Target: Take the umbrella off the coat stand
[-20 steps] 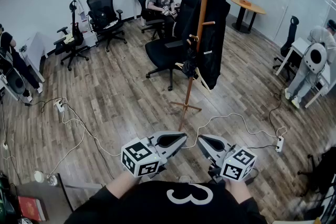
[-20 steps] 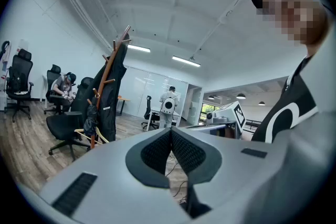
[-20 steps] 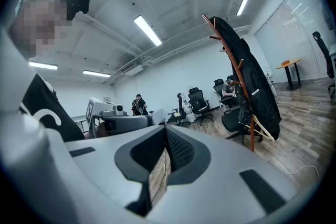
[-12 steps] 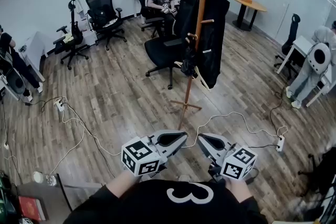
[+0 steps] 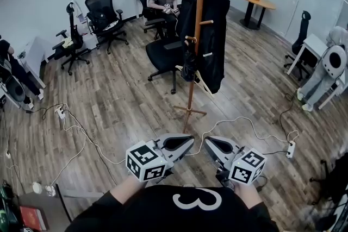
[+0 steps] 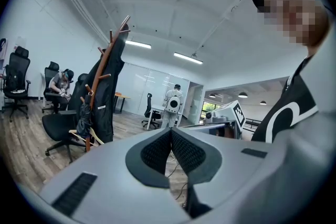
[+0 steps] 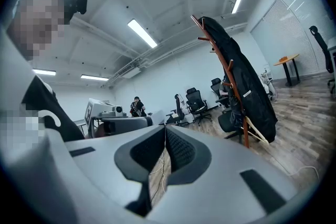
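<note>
A wooden coat stand (image 5: 194, 46) rises from the wood floor ahead of me, with a long black coat (image 5: 213, 35) draped down its right side. A dark folded umbrella (image 5: 190, 65) hangs from a low peg on the stand's left side; it also shows in the left gripper view (image 6: 84, 119). My left gripper (image 5: 187, 142) and right gripper (image 5: 209, 144) are held side by side close to my body, well short of the stand. Both are shut with nothing between the pads, as the left gripper view (image 6: 170, 131) and right gripper view (image 7: 165, 128) show.
A black office chair (image 5: 166, 54) stands just behind the stand, with more chairs (image 5: 103, 11) and a seated person (image 5: 163, 0) beyond. White cables (image 5: 76, 133) cross the floor, and one runs to a power strip (image 5: 290, 148). A round table (image 5: 255, 2) sits far right.
The coat stand has shifted a little to the left in the head view. Both grippers stay shut in the same place in front of my body.
</note>
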### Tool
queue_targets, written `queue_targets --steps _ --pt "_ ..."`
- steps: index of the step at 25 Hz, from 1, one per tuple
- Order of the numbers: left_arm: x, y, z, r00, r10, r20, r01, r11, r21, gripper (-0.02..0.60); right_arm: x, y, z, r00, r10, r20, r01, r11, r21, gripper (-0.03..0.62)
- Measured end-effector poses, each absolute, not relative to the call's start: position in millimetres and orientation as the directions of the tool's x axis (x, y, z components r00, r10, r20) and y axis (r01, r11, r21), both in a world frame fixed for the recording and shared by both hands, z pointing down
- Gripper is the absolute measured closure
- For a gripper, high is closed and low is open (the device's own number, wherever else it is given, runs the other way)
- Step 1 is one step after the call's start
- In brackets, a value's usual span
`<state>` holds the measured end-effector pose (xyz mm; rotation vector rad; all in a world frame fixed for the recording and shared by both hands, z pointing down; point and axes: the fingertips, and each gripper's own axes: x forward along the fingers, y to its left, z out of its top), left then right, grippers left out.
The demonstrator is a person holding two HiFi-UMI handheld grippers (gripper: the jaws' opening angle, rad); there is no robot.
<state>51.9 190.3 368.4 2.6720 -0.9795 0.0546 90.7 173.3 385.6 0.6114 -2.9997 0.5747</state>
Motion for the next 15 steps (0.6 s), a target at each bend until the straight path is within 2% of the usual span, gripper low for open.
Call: queue_targets --steps 15 --pt "103 134 367 0.743 -0.654 0.144 -0.668 -0.709 0.226 0.565 143 116 380 -0.930 -0.362 0.061 -0.361 0.871 -0.334 0.568"
